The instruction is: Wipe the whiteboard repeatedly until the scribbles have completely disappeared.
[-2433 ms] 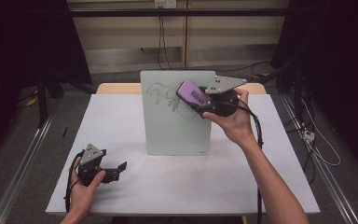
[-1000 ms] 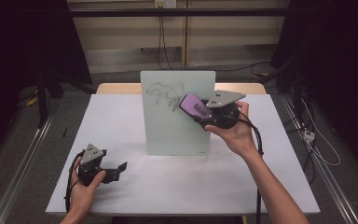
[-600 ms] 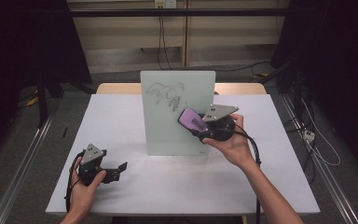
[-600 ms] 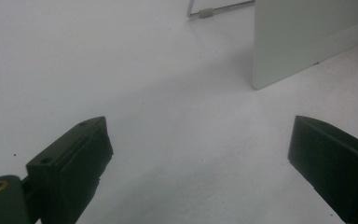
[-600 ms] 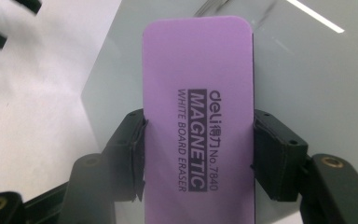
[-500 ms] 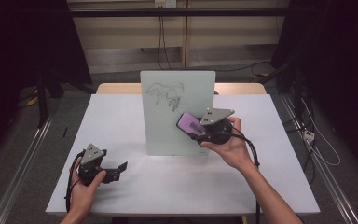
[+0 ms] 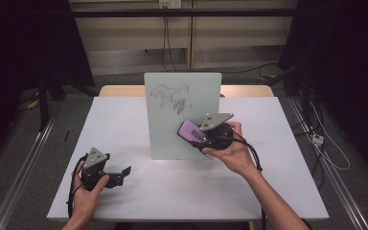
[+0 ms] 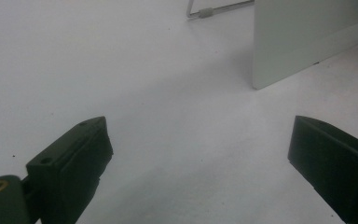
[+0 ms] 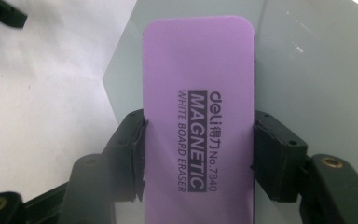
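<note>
We see our right gripper (image 9: pixel 199 154) clamped on a purple whiteboard eraser (image 9: pixel 198 93), one black jaw pressed against each long edge, so the eraser runs straight out ahead of us between them and rises past their tips. Its upper face carries dark print reading "deli MAGNETIC WHITE BOARD ERASER No.7840", set lengthwise just between the jaws. Beyond and to the right of the eraser stands the pale grey-green face of a whiteboard (image 9: pixel 317 70), whether touching it we cannot tell; to the left of our jaws lies the white table surface (image 9: pixel 42 93), with a dark black part (image 9: pixel 2 11) at the far upper left corner.
</note>
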